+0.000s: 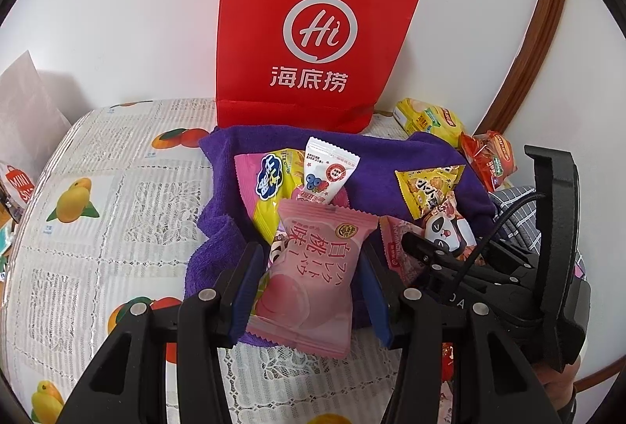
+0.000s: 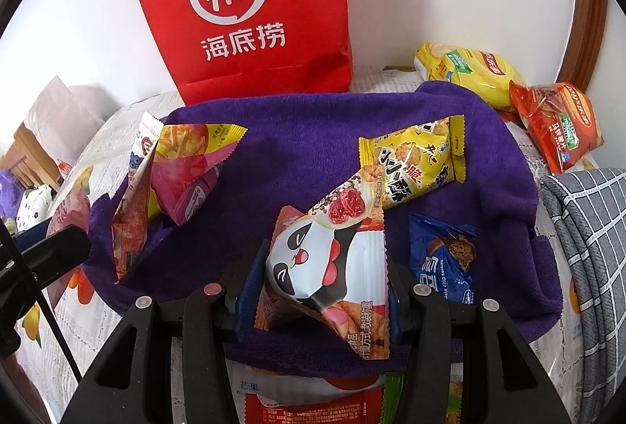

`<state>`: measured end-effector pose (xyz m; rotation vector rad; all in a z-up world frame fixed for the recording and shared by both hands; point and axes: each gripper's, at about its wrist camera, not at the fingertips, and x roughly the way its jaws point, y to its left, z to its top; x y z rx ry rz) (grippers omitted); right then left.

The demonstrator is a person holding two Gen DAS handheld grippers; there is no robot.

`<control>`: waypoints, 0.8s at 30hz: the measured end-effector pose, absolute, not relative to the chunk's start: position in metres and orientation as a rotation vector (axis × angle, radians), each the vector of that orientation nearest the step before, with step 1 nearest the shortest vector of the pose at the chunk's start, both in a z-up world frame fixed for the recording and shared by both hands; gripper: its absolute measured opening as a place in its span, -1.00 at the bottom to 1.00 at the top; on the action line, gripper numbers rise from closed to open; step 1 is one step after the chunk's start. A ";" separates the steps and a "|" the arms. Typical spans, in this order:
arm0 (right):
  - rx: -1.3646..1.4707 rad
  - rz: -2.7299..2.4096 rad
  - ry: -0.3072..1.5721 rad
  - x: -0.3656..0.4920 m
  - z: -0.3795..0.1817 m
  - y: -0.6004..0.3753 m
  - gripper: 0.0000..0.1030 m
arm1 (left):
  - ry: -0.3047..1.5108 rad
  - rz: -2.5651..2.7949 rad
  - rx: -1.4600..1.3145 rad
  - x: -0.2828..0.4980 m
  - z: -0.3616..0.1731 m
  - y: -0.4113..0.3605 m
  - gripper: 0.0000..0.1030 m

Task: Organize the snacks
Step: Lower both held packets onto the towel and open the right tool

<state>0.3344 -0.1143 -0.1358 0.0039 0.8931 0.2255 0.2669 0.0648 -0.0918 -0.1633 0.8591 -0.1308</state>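
- L gripper point(image 1: 309, 291): fingers closed partway on pink peach snack pack point(image 1: 309, 279), pinched by its side edges, lifted off purple towel point(image 1: 219, 236). Prob edge grip so pack hangs flat for drop-off.
- R gripper point(image 2: 317, 287): fingers clamped on panda-print pack point(image 2: 317, 267), narrow gap, pack creased at grip. Raised over the towel, ~6 o'clock of it.
- Peach pack: glossy pink film, peach graphic, serrated end seals, puffy w/ air.
- Panda pack: white/black/red face print, pillow shape, crumpled.
- Loose snacks on towel: yellow pack point(image 2: 414, 162) at 1 o'clock of panda, blue cookie pack point(image 2: 446, 259) at 3 o'clock.
- Red paper bag point(image 1: 313, 29) upright at 12 o'clock behind towel on desk point(image 1: 98, 189), likely the sort target; can't confirm.
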 end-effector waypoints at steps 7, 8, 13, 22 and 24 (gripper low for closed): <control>-0.013 0.217 0.890 0.334 -0.137 -0.113 0.00 | 0.860 -0.132 -0.164 0.268 -0.091 0.065 -0.09; -0.016 0.217 0.889 0.334 -0.137 -0.113 0.00 | 0.861 -0.132 -0.163 0.268 -0.091 0.065 -0.09; -0.020 0.216 0.888 0.334 -0.138 -0.113 0.01 | 0.864 -0.134 -0.161 0.268 -0.091 0.064 -0.09; -0.075 0.207 0.876 0.331 -0.137 -0.106 0.12 | 0.863 -0.136 -0.161 0.267 -0.090 0.063 -0.09; -0.096 0.203 0.874 0.330 -0.137 -0.104 0.15 | 0.863 -0.137 -0.161 0.267 -0.090 0.063 -0.09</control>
